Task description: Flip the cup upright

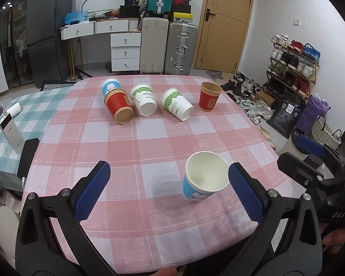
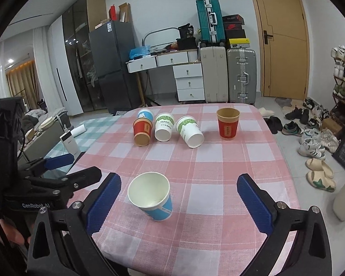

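Observation:
A blue paper cup (image 1: 203, 181) stands upright near the front of the pink checked table (image 1: 149, 138), next to my left gripper's right finger. It also shows in the right wrist view (image 2: 153, 195), beside my right gripper's left finger. My left gripper (image 1: 170, 191) is open and empty. My right gripper (image 2: 179, 202) is open and empty. At the far side, a red cup (image 1: 119, 107), two white-green cups (image 1: 143, 101) (image 1: 177, 104) and a blue cup (image 1: 110, 86) lie on their sides. Another red cup (image 1: 209, 96) stands upright.
A teal checked table (image 1: 9, 128) with a white power bank (image 1: 10, 131) and a black phone (image 1: 27, 156) adjoins on the left. Suitcases (image 1: 170, 46), a drawer unit and a fridge stand behind. Shoes and a shoe rack (image 1: 292, 64) fill the right floor.

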A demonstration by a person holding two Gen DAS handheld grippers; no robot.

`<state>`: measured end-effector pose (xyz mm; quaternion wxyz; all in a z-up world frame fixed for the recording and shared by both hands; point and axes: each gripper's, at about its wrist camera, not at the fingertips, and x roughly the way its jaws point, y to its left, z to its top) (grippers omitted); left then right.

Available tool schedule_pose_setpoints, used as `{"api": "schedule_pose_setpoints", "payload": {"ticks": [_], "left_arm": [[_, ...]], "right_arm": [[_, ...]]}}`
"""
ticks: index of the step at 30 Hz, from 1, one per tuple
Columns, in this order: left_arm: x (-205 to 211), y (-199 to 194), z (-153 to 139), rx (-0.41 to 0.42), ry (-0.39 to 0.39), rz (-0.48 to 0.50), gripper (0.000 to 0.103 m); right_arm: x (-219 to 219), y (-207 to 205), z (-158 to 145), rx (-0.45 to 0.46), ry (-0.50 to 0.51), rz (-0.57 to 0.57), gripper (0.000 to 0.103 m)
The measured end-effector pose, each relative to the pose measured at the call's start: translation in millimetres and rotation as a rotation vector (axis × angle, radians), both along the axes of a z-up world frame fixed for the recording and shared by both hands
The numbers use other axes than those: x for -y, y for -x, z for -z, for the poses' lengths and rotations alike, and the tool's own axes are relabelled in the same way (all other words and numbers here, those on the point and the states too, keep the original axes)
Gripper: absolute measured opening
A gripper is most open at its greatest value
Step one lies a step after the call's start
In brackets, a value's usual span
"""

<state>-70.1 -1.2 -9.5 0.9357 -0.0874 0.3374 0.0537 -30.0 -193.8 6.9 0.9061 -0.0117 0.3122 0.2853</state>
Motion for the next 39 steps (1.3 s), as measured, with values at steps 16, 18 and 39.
{"api": "schedule_pose_setpoints", "payload": {"ticks": [16,18,39], "left_arm": [[8.6,-11.9,13.8,-0.027,0.011,0.011,0.103],[8.2,-11.7,13.5,-0.026,0.011,0.012,0.103],[-3.9,-4.8,18.8,-0.041,0.041,-0.027,0.103]], "right_arm": [[0.1,-2.7,6.3,-0.051,-0.02,-0.03,0.103],[-0.1,-2.4,6.0,-0.052,-0.019,-0.025,0.103],[-3.8,-4.0,8.3,-0.044,-0.001,-0.011,0.103]]}}
